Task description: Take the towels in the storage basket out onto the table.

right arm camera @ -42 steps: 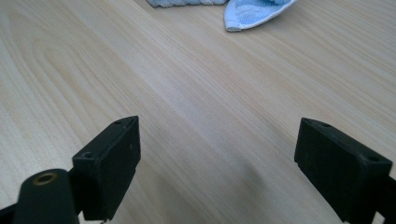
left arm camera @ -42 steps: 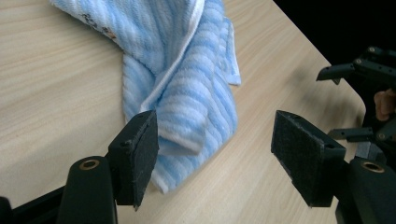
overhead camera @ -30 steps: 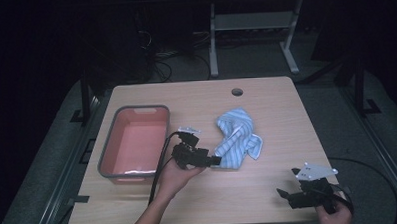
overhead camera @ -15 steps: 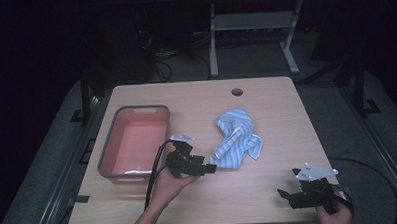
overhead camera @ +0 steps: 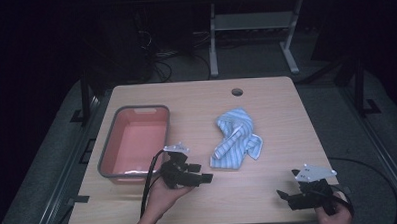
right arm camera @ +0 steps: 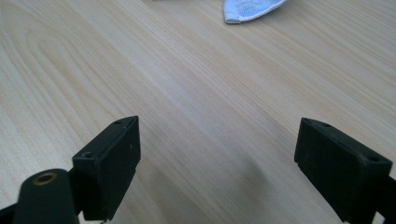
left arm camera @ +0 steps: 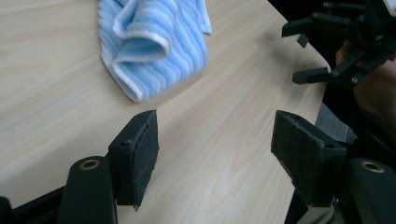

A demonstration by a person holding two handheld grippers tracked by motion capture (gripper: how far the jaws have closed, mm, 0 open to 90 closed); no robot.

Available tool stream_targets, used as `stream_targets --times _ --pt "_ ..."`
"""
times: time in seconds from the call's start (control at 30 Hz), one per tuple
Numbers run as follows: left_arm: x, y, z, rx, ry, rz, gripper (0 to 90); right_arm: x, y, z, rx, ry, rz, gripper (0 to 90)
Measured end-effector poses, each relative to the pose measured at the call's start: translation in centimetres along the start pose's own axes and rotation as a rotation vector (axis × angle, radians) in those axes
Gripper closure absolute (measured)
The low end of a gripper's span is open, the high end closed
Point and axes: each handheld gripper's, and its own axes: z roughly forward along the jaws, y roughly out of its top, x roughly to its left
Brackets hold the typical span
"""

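Observation:
A crumpled blue-and-white striped cloth (overhead camera: 236, 138) lies on the wooden table (overhead camera: 266, 104), right of centre. My left gripper (overhead camera: 208, 177) hovers low over the table a little to the cloth's front left, jaws open and empty, pointing right. In the left gripper view the cloth (left arm camera: 152, 44) lies ahead at upper left, apart from my left gripper (left arm camera: 215, 154). My right gripper (overhead camera: 284, 196) rests near the front right corner, open and empty, pointing left. The right gripper view has bare wood between the jaws of my right gripper (right arm camera: 217, 163) and a cloth corner (right arm camera: 250, 10) at the top.
A pink tub with a grey rim (overhead camera: 110, 147) stands empty at the table's left, just left of my left hand. A round cable hole (overhead camera: 237, 92) sits near the far edge. The table's front edge is close to both hands. The other gripper (left arm camera: 334, 44) appears far right in the left gripper view.
My left gripper has drawn back toward the front edge, away from the cloth, with its jaws still open. The cloth and the right gripper have not moved.

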Motion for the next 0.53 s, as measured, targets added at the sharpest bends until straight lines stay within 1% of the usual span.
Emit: stream_targets --times 0.17,0.27,0.3,0.4,0.47,0.53 --pt "-0.1 -1.3 -0.1 -0.002 -0.003 -0.001 31.8 0.0 0.0 -0.1 -0.003 -0.006 0.0 13.8" --pt "-0.1 -2.0 -0.3 -0.011 -0.009 -0.01 31.6 0.1 0.0 -0.1 -0.001 -0.004 -0.001 13.8" --pt "-0.1 -2.2 -0.4 -0.015 -0.009 -0.013 31.6 0.1 0.0 -0.1 -0.001 -0.003 0.001 13.8" --pt "-0.4 -2.9 -0.6 -0.05 -0.018 -0.012 31.6 0.2 0.0 -0.2 -0.004 -0.008 -0.001 13.8" --pt "-0.6 -3.3 -0.6 -0.04 -0.001 0.004 31.6 0.3 -0.1 -0.2 -0.007 -0.004 -0.003 13.9" --pt "-0.8 -3.7 -0.7 -0.044 0.024 0.028 31.6 0.3 -0.1 -0.3 -0.011 -0.006 -0.004 13.8"
